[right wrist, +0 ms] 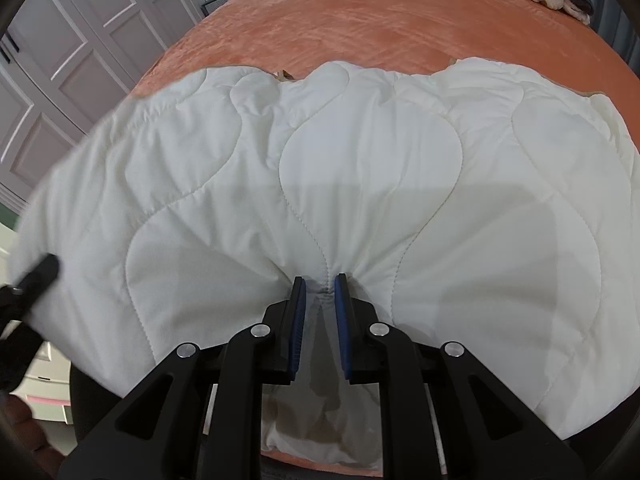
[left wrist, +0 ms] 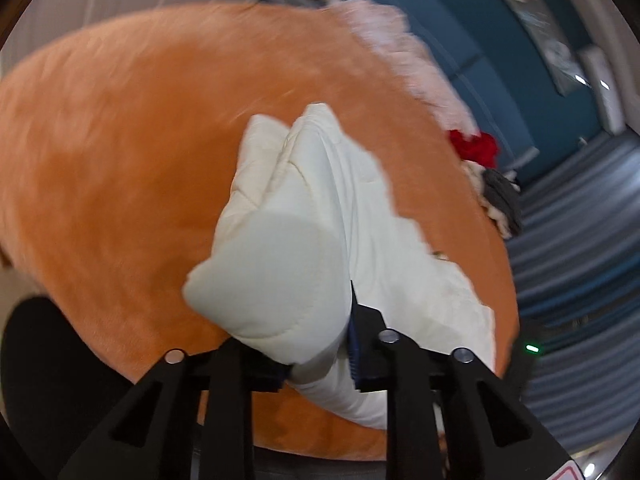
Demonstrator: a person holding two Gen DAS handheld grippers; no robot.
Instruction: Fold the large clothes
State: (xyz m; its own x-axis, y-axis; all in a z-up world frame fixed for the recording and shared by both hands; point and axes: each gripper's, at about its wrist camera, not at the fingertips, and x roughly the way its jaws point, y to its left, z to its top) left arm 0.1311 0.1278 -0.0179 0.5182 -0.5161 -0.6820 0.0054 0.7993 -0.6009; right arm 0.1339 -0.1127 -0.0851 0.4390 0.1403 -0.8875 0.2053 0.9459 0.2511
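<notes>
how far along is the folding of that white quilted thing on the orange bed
Early. Done: the white quilted piece lies mostly spread on the orange bedspread. In hand: right gripper pinches its near edge, left gripper holds a bunched corner. Left: no finished fold shows yet.

No text, label, brand, number or sign can be read in either view; only the corner of a red-edged sticker [left wrist: 568,474] is seen at the bottom right, on the left gripper's body, and nothing legible is shown on it.
</notes>
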